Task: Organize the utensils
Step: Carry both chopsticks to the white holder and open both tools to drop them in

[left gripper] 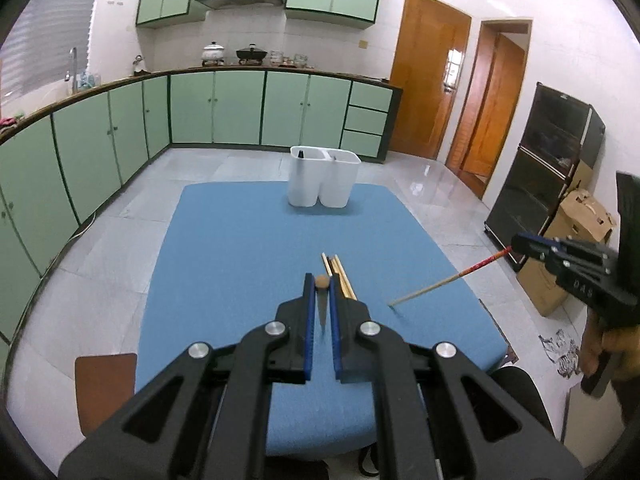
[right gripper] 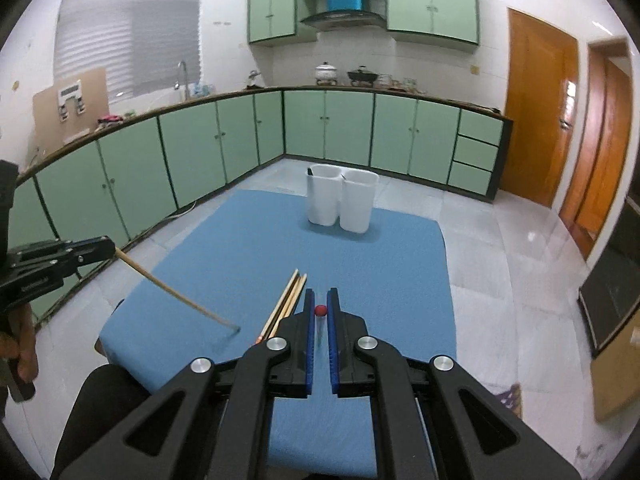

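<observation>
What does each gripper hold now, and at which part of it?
The left gripper holds a plain chopstick near its thick top end. The right gripper holds a red-ended chopstick, also near its top end.

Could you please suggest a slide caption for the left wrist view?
Left gripper and right gripper each lift one chopstick above the blue table mat, white two-compartment holder beyond.

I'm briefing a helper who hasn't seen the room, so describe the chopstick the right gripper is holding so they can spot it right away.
Start at the blue mat with the white twin holder at its far end. Near the front edge lies a bundle of plain wooden chopsticks. The one you want is off to their right, lifted at a slant in the right gripper; unlike those, its gripped end is red.
</observation>
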